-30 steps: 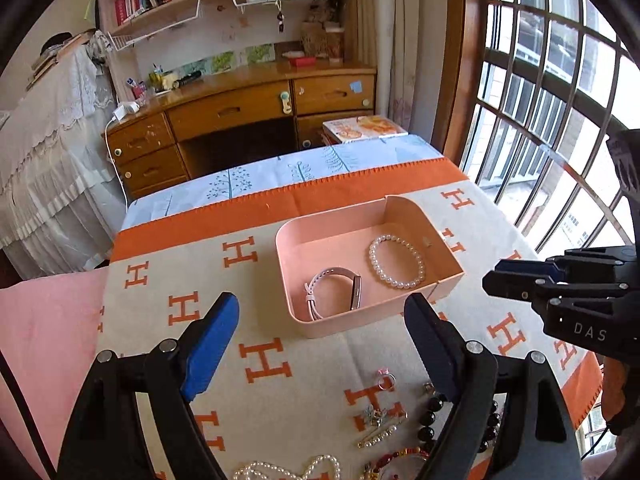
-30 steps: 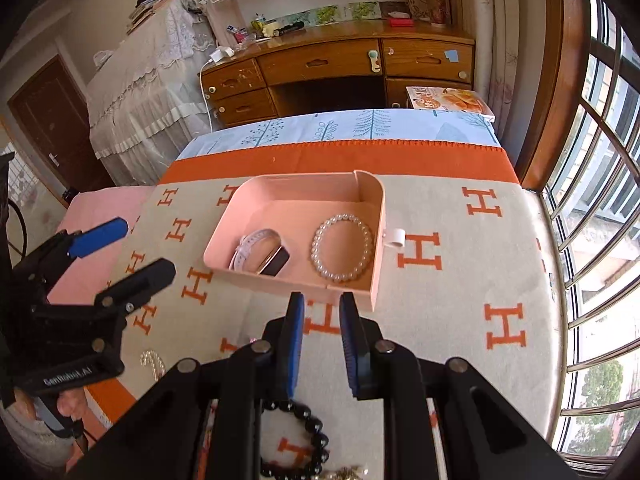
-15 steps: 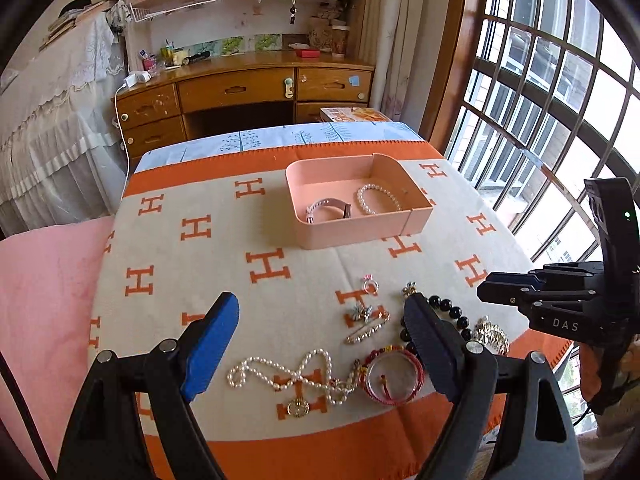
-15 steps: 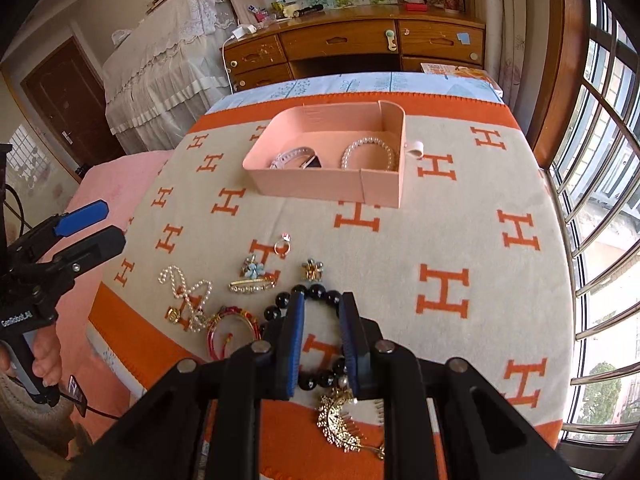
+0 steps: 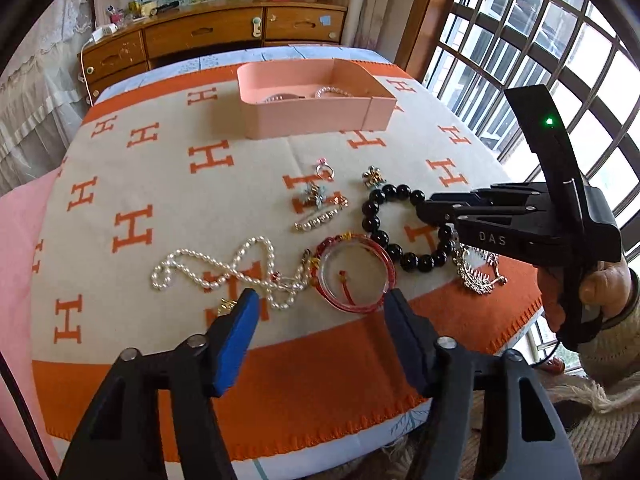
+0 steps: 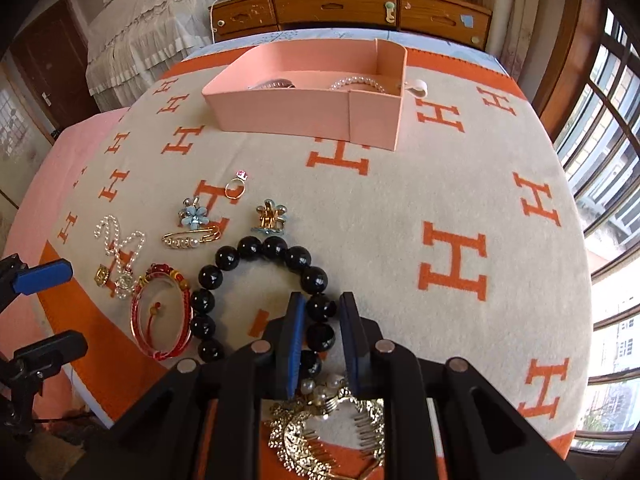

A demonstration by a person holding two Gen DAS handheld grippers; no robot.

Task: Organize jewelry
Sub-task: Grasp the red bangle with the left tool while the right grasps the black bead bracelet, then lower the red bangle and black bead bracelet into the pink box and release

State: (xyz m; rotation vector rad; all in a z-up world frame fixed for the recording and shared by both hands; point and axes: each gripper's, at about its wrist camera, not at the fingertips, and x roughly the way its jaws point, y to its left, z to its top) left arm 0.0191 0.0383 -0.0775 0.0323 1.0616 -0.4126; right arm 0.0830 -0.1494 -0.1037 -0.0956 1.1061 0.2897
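Tilting both grippers steeply down, your right gripper (image 6: 319, 312) straddles the black round-bead bracelet (image 6: 248, 248) on the near blanket without pinching, while your left gripper (image 5: 318, 312) closes above the red bangle (image 5: 354, 272).

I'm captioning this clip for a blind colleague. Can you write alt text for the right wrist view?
The right claw straddles a black bead bracelet on an orange-and-beige blanket, its pads not clearly touching the beads. A red bangle, pearl necklace, ring and brooches lie left; a pink box sits behind.
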